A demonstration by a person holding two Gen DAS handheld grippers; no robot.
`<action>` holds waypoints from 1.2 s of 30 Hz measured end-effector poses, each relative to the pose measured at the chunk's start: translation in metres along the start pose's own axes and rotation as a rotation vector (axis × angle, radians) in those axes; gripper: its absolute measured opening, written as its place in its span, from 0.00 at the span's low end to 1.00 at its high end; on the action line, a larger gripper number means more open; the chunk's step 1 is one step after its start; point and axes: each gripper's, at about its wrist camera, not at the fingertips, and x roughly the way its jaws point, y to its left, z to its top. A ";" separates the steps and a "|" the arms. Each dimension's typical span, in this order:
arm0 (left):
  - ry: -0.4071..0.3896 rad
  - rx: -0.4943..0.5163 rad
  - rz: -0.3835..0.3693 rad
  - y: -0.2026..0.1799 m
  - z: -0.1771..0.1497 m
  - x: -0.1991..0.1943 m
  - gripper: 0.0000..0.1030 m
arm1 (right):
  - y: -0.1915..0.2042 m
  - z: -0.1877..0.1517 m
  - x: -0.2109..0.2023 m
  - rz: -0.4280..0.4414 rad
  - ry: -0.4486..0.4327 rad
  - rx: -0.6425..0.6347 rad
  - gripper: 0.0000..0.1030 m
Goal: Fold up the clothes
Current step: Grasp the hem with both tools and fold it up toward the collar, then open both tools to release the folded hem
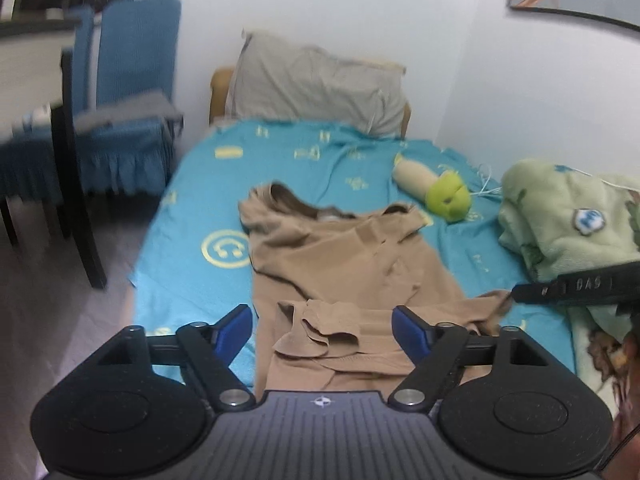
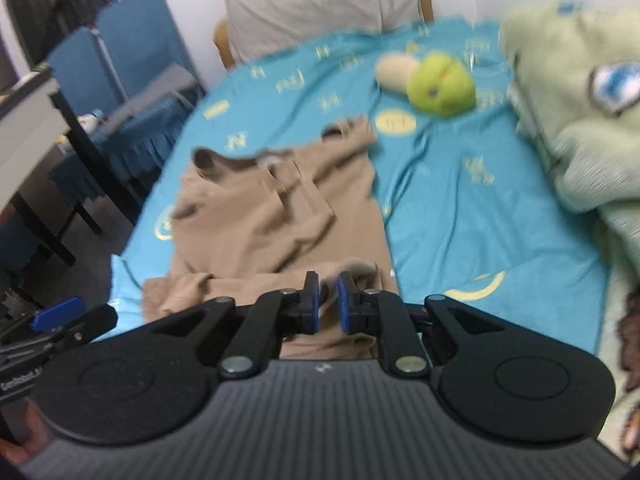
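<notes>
Tan trousers [image 1: 352, 276] lie crumpled on the teal bed sheet [image 1: 188, 208], waistband toward the pillow, legs bunched toward me. My left gripper [image 1: 322, 326] is open and empty, hovering over the bunched near end. My right gripper [image 2: 328, 300] is shut on a fold of the trousers [image 2: 272, 216] at their near right edge. The right gripper's finger [image 1: 576, 286] shows in the left wrist view at the right, at the cloth's corner. The left gripper's finger [image 2: 60, 316] shows at the lower left of the right wrist view.
A grey pillow [image 1: 316, 84] leans at the headboard. A green and beige plush toy [image 1: 436, 188] lies on the sheet beyond the trousers. A pale green blanket [image 1: 568, 220] is heaped on the right. Blue-covered chairs [image 1: 128, 92] and a dark table leg [image 1: 76, 184] stand left of the bed.
</notes>
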 end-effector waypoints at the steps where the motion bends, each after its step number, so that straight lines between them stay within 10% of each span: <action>1: -0.018 0.016 0.007 -0.004 -0.001 -0.012 0.81 | 0.002 -0.002 -0.012 0.009 -0.027 -0.009 0.14; 5: -0.107 0.043 0.048 -0.019 -0.013 -0.052 0.95 | 0.011 -0.013 -0.055 0.057 -0.123 -0.047 0.15; 9: -0.148 0.058 0.056 -0.028 -0.030 -0.068 1.00 | 0.022 -0.026 -0.083 0.117 -0.227 -0.104 0.99; 26: -0.061 0.118 0.092 -0.030 -0.045 -0.039 1.00 | 0.029 -0.037 -0.079 0.091 -0.232 -0.105 1.00; 30: 0.008 -0.013 0.010 -0.016 -0.044 -0.031 1.00 | 0.025 -0.036 -0.071 0.090 -0.193 -0.067 1.00; 36: 0.243 -0.411 -0.173 0.029 -0.059 -0.001 1.00 | -0.031 -0.038 -0.036 0.141 0.041 0.330 1.00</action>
